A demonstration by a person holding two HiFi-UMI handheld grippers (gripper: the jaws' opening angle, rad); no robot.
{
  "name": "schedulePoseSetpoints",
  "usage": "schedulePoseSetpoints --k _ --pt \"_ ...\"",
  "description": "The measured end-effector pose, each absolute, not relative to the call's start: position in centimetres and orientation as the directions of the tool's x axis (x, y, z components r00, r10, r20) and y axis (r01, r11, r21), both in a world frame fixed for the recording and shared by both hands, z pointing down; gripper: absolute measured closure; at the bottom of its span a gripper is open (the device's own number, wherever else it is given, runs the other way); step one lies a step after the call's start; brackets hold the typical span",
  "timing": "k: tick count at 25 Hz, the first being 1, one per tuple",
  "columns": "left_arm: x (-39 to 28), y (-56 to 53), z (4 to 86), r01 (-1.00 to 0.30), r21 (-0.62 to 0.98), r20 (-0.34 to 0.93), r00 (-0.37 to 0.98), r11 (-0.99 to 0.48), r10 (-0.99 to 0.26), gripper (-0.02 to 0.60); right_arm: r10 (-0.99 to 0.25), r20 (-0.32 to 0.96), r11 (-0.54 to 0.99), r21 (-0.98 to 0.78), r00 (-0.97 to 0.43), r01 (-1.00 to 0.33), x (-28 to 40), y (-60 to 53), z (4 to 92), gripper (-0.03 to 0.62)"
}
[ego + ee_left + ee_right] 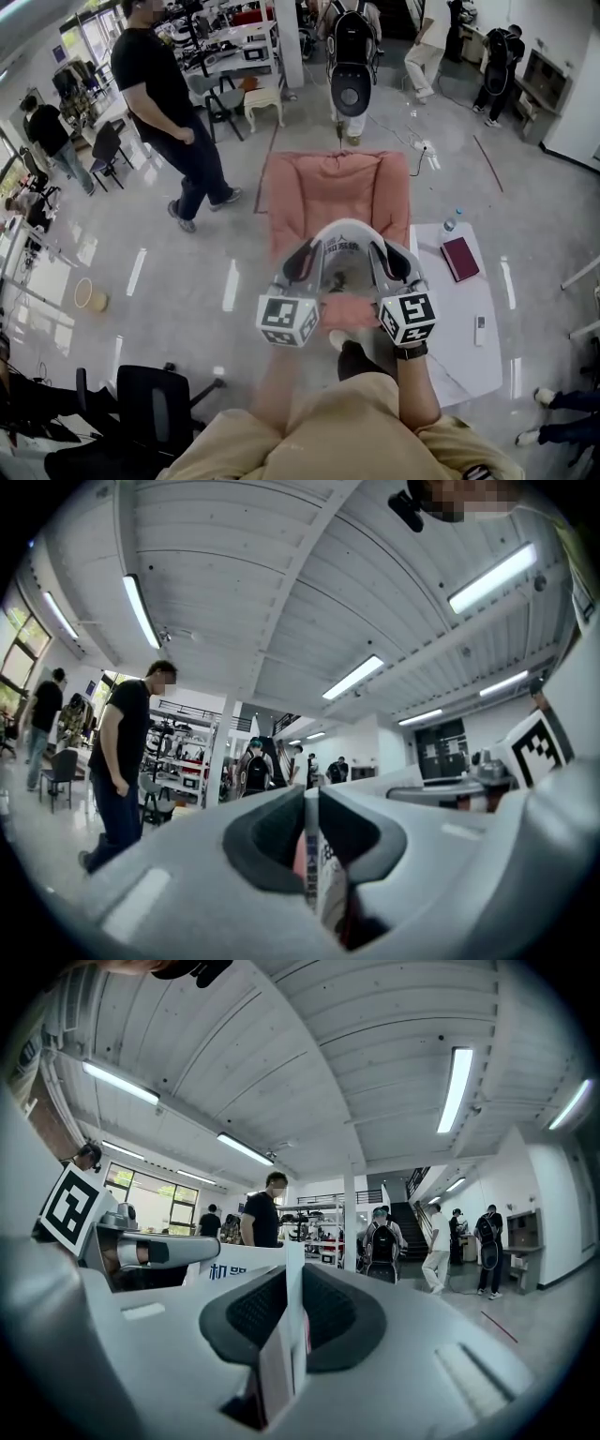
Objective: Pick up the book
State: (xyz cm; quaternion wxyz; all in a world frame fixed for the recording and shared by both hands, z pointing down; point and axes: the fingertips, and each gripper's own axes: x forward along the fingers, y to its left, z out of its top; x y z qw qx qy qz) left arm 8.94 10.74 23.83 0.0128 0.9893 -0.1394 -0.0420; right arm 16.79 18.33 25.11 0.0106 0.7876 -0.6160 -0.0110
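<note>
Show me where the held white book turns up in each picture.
Head view: white book bowed at centre, over the pink seat.
Left gripper view: bottom centre, edge-on, pinched in the left claw.
Right gripper view: bottom centre, edge-on, pinched in the right claw.
Shared landmark: the standing person in a black T-shirt.

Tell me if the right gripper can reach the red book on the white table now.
Probably not: the right gripper has its jaws shut on the white book, shared with the left gripper. The red book lies uncovered on the table.
</note>
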Motion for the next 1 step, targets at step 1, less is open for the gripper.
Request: schedulePoseSetpoints --k 1 --pt "8.43 10.63 24.03 -0.271 0.043 -0.074 0.959 -0.961 -0.274 0.537 -0.969 0.004 -0.245 0.028 0.245 -0.969 16.28 18.22 25.29 0.539"
